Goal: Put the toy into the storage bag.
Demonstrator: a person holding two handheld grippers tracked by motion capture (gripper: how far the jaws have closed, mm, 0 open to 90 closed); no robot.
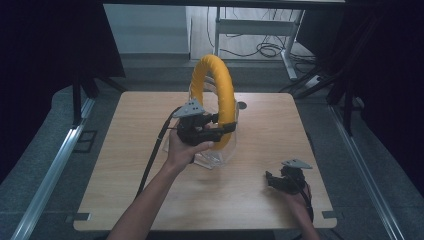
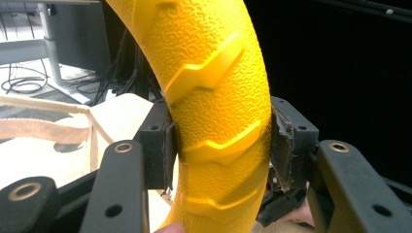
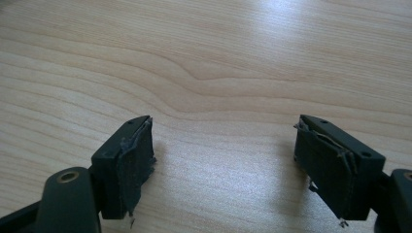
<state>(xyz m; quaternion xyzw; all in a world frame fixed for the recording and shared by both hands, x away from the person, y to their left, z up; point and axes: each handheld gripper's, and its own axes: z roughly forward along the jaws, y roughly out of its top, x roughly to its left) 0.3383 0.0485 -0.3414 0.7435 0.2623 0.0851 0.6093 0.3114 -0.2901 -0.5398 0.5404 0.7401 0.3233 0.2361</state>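
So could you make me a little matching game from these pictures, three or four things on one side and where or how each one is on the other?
Things:
1. yellow ring
2. left gripper
3. right gripper
4. clear stand

States:
A. jaws apart, nothing between them, low over bare wood
B. on the tabletop, beneath the ring
C. upright, with raised chevron ridges on its textured skin
D. jaws pressed against both sides of the ring

Pairs: 1-C, 2-D, 3-A, 4-B

Pebbled yellow ring [image 2: 214,97], smooth wood-grain table [image 3: 204,58]
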